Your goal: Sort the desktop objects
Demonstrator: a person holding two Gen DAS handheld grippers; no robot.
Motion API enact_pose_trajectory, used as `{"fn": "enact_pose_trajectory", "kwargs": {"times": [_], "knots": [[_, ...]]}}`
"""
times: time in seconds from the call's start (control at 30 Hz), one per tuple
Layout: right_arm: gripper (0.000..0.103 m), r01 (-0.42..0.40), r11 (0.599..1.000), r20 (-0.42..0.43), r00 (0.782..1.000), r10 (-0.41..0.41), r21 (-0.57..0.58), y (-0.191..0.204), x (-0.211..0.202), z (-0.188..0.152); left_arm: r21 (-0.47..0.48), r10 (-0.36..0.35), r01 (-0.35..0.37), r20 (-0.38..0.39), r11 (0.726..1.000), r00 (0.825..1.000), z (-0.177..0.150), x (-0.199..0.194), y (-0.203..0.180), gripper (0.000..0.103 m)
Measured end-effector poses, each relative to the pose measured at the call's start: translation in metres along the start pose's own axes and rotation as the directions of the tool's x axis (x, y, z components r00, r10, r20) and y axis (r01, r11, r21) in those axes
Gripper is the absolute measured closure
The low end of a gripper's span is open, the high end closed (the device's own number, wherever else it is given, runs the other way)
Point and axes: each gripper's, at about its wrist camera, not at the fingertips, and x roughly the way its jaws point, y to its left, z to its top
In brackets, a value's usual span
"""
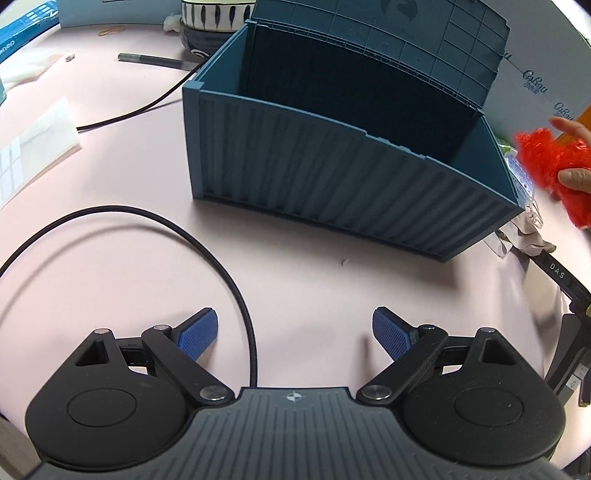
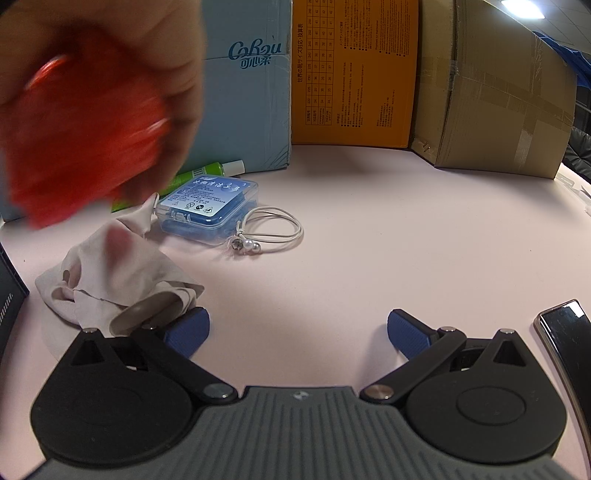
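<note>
A blue container-style storage box (image 1: 332, 177) stands open on the pink desk, lid raised, inside dark. My left gripper (image 1: 294, 334) is open and empty in front of it. A bare hand holds a red mesh item (image 1: 554, 166) right of the box; it shows blurred in the right wrist view (image 2: 85, 125). My right gripper (image 2: 298, 332) is open and empty. Ahead of it lie a crumpled grey cloth (image 2: 118, 280), a clear case with blue contents (image 2: 208, 206), a white corded bracelet (image 2: 269, 229) and a green tube (image 2: 199, 173).
A black cable (image 1: 207, 251) loops by my left fingers. A pen (image 1: 155, 59), rubber band (image 1: 112, 31) and striped bowl (image 1: 218, 14) lie behind the box. A light blue carton (image 2: 247, 85), an orange box (image 2: 354, 70) and a cardboard box (image 2: 498, 85) line the back. A phone (image 2: 565, 332) lies at the right.
</note>
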Motion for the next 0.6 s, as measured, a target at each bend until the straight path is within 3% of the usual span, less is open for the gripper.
{"fn": "enact_pose_trajectory", "kwargs": {"times": [0.53, 0.6], "knots": [[0.000, 0.000, 1.000, -0.001, 1.000, 0.000, 0.000, -0.003, 0.001, 0.001, 0.010, -0.004, 0.003, 0.071, 1.000, 0.997, -0.020, -0.008, -0.020, 0.013], [0.000, 0.000, 1.000, 0.000, 1.000, 0.000, 0.001, -0.004, -0.002, 0.000, 0.007, 0.008, -0.008, 0.072, 1.000, 0.997, -0.014, 0.006, -0.046, 0.013]]}}
